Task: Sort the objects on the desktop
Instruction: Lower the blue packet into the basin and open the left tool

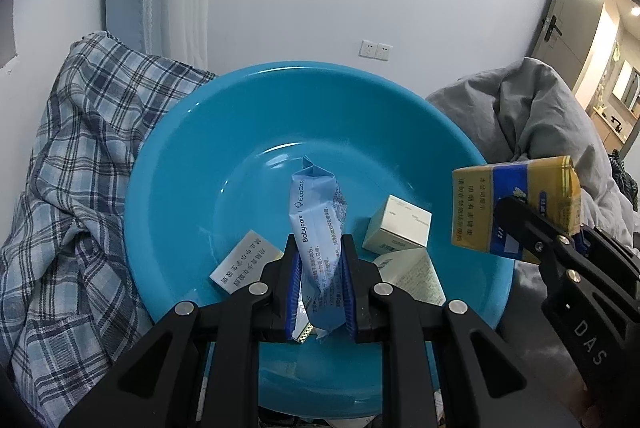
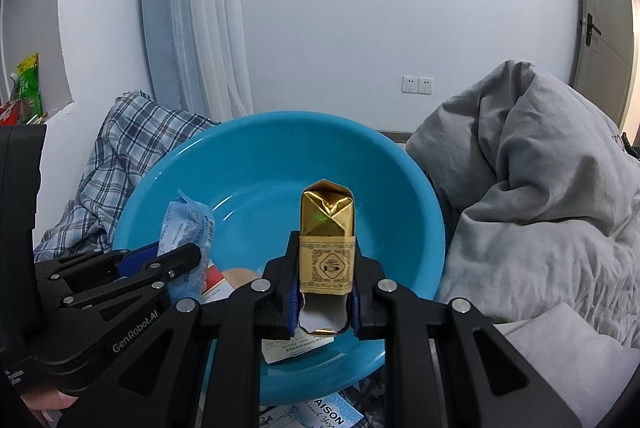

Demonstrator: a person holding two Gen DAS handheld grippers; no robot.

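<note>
Left hand-held gripper (image 1: 320, 268), nearly closed, clamps a pale blue plastic sachet (image 1: 318, 228) printed "Babycare | EcoCos" above the round blue plastic basin (image 1: 168, 164). Right hand-held gripper (image 2: 325, 292), marked "DAS", grips a gold-and-blue cardboard cigarette pack (image 2: 326, 240) over the basin's right rim.

The claw's black links cover part of the white card (image 1: 244, 262), and its print is unreadable.

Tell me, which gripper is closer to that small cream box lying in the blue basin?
Left. The left gripper, shut on a blue wipes packet, sits just left of the cream box. The right gripper, holding a gold pack, hovers near the basin rim.
</note>
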